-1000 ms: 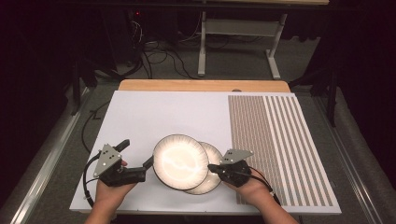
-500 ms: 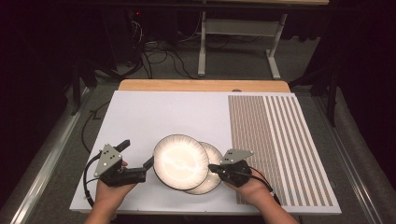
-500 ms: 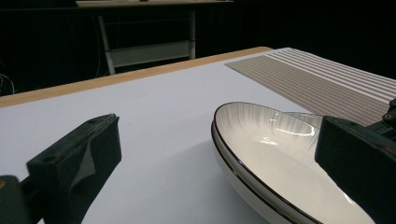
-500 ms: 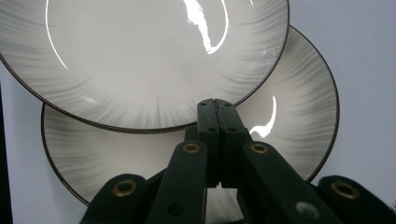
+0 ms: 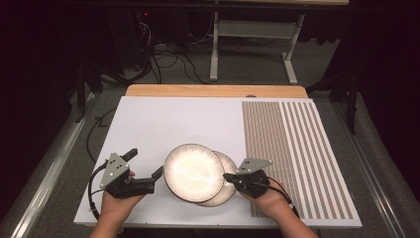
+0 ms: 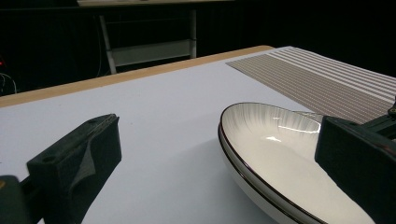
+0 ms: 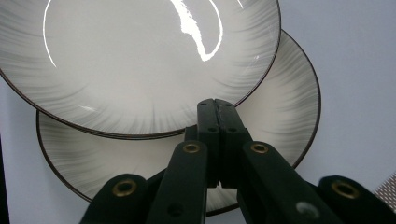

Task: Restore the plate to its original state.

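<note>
Across the last second nothing shifted: the upper plate (image 5: pixel 193 172) stayed overlapped on the lower plate (image 5: pixel 225 191) near the front of the tabletop (image 5: pixel 173 119). My left tongs (image 5: pixel 157 173) remained wide beside the upper plate's left rim. My right tongs (image 7: pixel 217 121) stayed pressed together, gripping nothing, over the lower plate. I judged no lift had begun.

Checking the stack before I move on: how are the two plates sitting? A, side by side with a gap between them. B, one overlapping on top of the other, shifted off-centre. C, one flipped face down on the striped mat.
B: the upper plate overlaps the lower plate, offset to one side.
</note>
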